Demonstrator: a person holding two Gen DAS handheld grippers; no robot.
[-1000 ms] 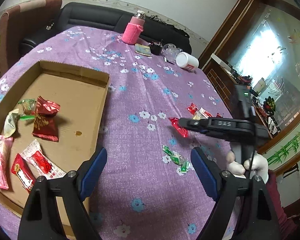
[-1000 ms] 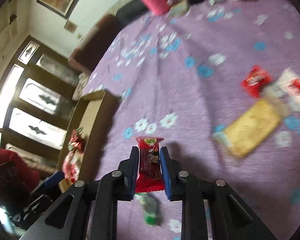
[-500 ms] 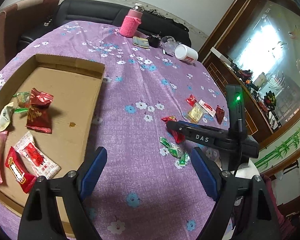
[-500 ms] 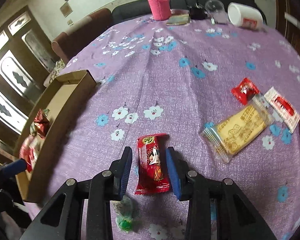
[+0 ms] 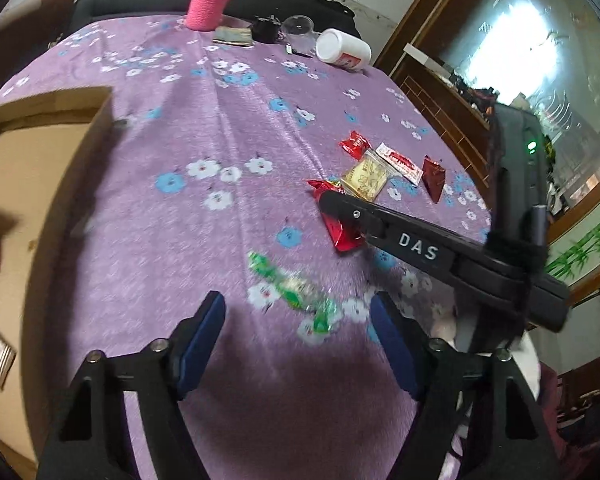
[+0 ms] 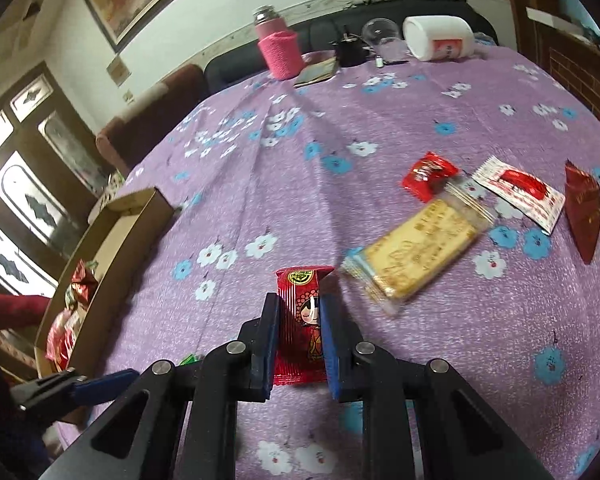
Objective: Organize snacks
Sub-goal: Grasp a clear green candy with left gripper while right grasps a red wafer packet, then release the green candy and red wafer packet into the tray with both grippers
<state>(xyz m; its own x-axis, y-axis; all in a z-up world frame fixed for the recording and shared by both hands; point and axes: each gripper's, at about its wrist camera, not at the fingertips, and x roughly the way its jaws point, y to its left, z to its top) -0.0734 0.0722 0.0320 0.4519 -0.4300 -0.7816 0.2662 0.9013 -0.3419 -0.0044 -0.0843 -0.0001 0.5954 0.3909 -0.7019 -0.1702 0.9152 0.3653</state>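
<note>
Right gripper [image 6: 300, 312] of mine is clamped on a red snack packet [image 6: 302, 322] printed with a cartoon face; both blue pads press its sides, and its top end sticks out ahead of my fingertips. Just ahead and to the right of it a clear-wrapped biscuit pack [image 6: 418, 250] lies on the purple flowered tablecloth [image 6: 380, 120], with a small red candy [image 6: 430, 176], a white-and-red sachet [image 6: 518, 194] and a dark red triangular packet [image 6: 584, 210] beyond it. Off to my left sits the cardboard box [image 6: 112, 240] with wrapped snacks inside.

My left gripper [image 5: 298, 320] hangs wide apart, holding nothing, with a green-wrapped candy [image 5: 296, 292] on the cloth between its fingertips. Whether the pads touch the cloth I cannot tell.
</note>
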